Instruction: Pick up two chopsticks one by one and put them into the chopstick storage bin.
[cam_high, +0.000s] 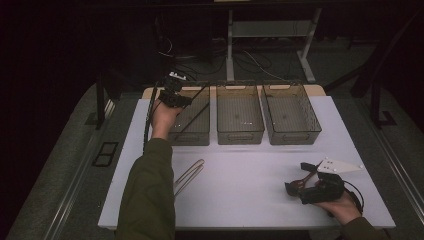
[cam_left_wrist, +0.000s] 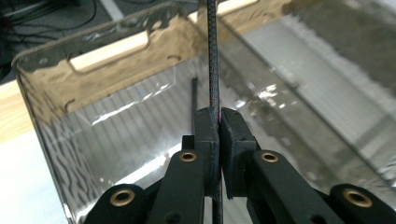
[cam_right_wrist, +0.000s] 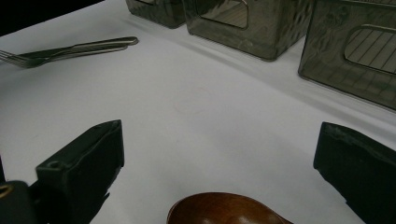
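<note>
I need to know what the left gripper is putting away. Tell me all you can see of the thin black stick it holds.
The stick is a thin, straight black rod, apparently a chopstick with a woven, carbon-like sheen. The left gripper is shut on it partway along. It stands over the leftmost bin, slanting across it in the high view. A second dark stick stands inside the bin.

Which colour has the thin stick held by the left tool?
Black stick, seen best in the left gripper view.

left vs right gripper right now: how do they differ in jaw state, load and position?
The left gripper has its jaws shut on a thin black stick; the right gripper has its jaws wide apart, gripping nothing, with a brown wooden spoon lying between them. The left one is held over the leftmost clear bin; the right one sits low at the white table, near its front edge. Both have black jaws.
</note>
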